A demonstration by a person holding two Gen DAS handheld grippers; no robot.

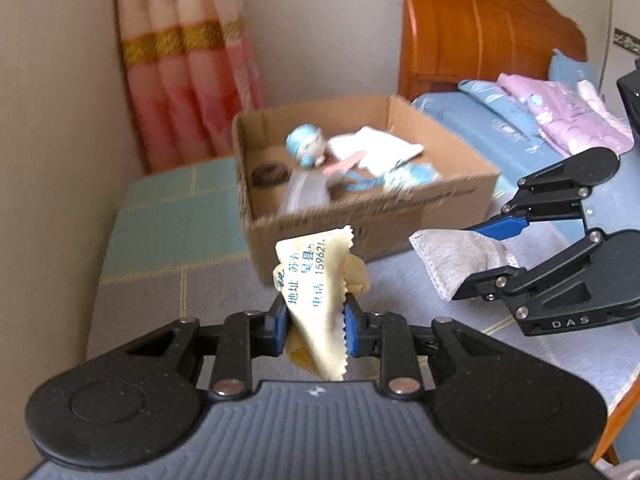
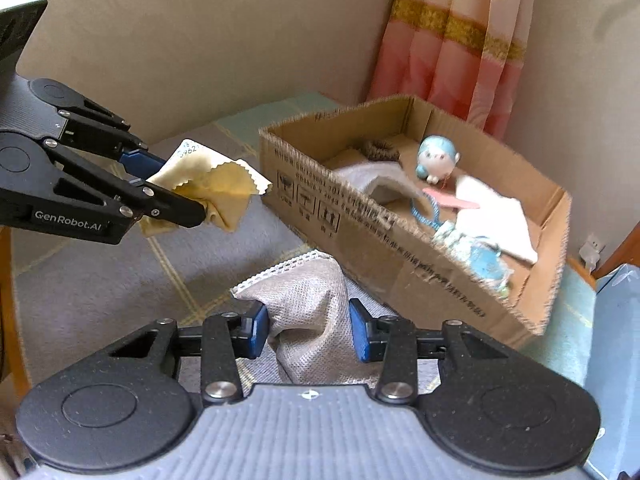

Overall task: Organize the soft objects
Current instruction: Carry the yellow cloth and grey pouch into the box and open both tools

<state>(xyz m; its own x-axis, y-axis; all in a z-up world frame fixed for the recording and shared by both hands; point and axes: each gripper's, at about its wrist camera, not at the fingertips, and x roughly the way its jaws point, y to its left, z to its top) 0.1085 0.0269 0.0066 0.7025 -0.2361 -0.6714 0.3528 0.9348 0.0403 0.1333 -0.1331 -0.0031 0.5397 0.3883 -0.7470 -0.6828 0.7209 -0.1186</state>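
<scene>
My left gripper [image 1: 316, 324] is shut on a yellow cleaning cloth [image 1: 320, 276] with blue printed text, held above the bed in front of the cardboard box [image 1: 360, 220]. It also shows in the right wrist view [image 2: 176, 196] with the yellow cloth [image 2: 216, 188]. My right gripper [image 2: 308, 328] is shut on a grey fabric pouch [image 2: 308, 308] with a white stitched edge, near the box [image 2: 400, 256]. In the left wrist view the right gripper [image 1: 476, 256] holds the grey pouch [image 1: 452, 260]. The box holds a blue doll [image 2: 436, 160], white cloths and other soft items.
The box stands on a grey and teal checked bedspread [image 1: 160, 248]. A pink curtain [image 1: 180, 60] hangs behind it at the wall. A wooden headboard [image 1: 480, 32] and folded blue and purple bedding [image 1: 560, 116] lie to the right.
</scene>
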